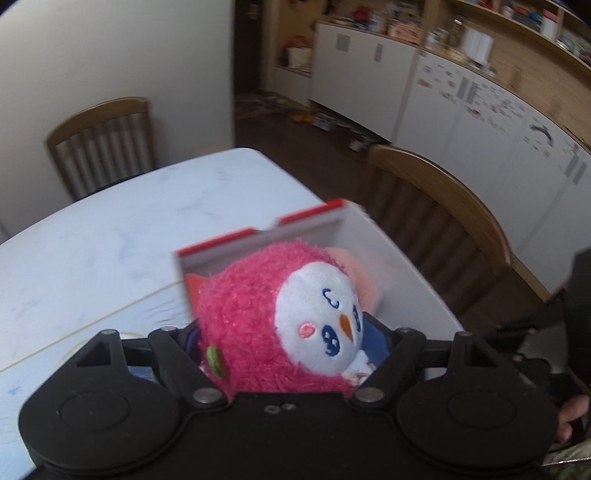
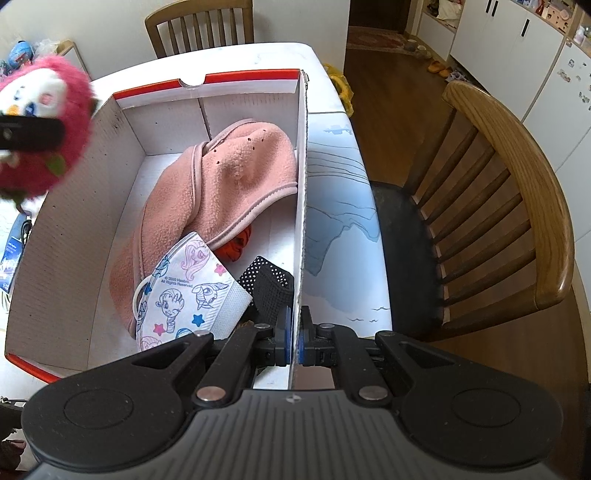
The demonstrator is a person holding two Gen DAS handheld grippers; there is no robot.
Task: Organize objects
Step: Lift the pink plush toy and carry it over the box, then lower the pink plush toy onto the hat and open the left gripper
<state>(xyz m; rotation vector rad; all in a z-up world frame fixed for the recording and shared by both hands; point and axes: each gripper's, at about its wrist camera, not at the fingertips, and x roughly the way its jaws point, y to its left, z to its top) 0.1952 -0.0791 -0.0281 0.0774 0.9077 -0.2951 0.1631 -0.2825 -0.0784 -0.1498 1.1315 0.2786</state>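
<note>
A fluffy pink plush bird with a white face is clamped between the jaws of my left gripper, in the air over the near left corner of the white box. From the right wrist view the plush bird hangs beside the box's left wall with a black finger across it. My right gripper is shut on the box's right wall. Inside lie a pink fleece hat, a printed face mask, a black dotted glove and something orange.
The box stands on a white table near its right edge. A wooden chair sits right of the table, another chair at the far end. A blue packet lies left of the box. White cabinets line the far wall.
</note>
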